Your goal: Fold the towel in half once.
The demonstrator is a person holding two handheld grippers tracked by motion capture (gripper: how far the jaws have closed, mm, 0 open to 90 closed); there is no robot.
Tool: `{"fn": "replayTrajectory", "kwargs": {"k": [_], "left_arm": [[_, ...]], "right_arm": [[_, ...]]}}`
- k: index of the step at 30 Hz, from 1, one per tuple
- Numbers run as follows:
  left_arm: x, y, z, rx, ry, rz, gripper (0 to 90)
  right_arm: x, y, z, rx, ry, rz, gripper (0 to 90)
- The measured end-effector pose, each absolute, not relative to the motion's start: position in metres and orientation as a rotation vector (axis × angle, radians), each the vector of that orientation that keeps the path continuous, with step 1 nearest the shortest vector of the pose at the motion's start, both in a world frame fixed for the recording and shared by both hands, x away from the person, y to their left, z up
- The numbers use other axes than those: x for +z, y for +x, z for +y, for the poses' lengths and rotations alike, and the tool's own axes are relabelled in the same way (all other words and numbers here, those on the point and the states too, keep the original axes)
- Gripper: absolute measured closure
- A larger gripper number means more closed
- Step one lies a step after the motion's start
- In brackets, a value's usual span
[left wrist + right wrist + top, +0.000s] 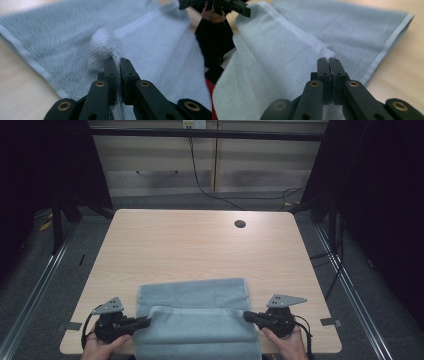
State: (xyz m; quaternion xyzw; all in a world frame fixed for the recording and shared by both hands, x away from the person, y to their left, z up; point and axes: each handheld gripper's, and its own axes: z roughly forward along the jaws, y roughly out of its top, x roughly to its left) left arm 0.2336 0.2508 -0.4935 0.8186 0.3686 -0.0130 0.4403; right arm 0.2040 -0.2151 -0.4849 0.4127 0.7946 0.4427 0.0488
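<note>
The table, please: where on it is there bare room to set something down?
The table is bare from the towel's far edge up to the cable hole. Narrow strips flank the towel. The near edge is crowded by the towel, left gripper and right gripper.

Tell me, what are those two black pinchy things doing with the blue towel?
A person is folding a light blue towel on a wooden table. The left gripper pinches one side of the towel and the right gripper pinches the other. Between them they hold a raised fold across the towel, with part of it lying flat on the table beyond.
</note>
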Motion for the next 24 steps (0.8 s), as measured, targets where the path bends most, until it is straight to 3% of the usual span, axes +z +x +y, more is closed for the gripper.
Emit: {"fn": "replayTrajectory", "kwargs": {"k": [10, 19, 24], "left_arm": [[-0.506, 0.255, 0.246, 0.001, 2.04, 0.928, 85.2], [-0.507, 0.307, 0.224, 0.112, 2.042, 0.949, 85.3], [-0.508, 0.332, 0.218, 0.092, 2.038, 0.965, 85.4]], "right_arm": [[-0.5, 0.218, -0.219, 1.225, 1.298, 2.447, 88.1], [-0.501, 0.247, -0.225, 1.186, 1.36, 2.366, 88.1], [-0.502, 0.265, -0.229, 1.162, 1.397, 2.325, 88.1]]}}
